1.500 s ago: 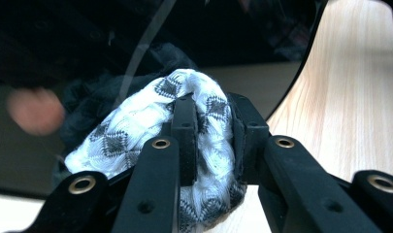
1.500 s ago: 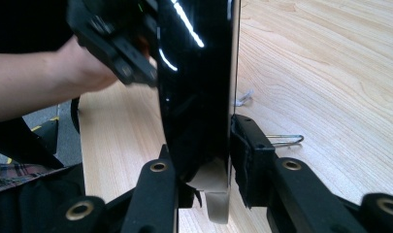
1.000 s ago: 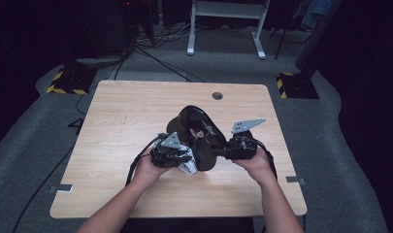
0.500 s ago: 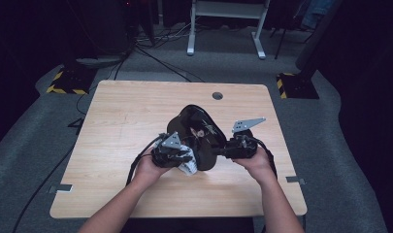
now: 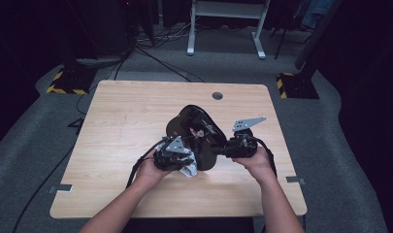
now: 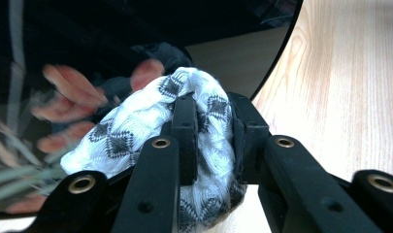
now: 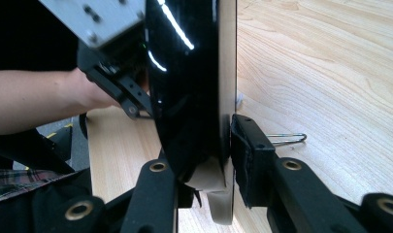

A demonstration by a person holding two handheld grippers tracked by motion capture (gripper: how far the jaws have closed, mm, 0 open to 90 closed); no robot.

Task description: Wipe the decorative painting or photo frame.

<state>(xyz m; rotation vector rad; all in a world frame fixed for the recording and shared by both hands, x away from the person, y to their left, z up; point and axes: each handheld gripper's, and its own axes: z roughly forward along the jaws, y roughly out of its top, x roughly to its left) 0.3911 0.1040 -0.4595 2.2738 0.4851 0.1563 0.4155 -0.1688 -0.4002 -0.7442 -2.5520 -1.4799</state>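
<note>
Cloth, white with a dark woven pattern, is sitting bunched between the jaws of the left gripper, which are pinching it tight. In the left gripper view the bundle is lying against the glossy black face of a curved panel, whose surface is reflecting fingers and the cloth itself. In the high view the left gripper is being held low over the wooden table, with the cloth showing just beneath it and beside the panel's lower end.

The panel is standing tilted near the middle of the table, between the two hands. The right gripper is clamping its near edge: in the right gripper view one jaw is pressing on each face of the black panel. A thin wire loop is lying on the table just past the outer jaw. In the high view the right gripper is meeting the panel's right side
</note>
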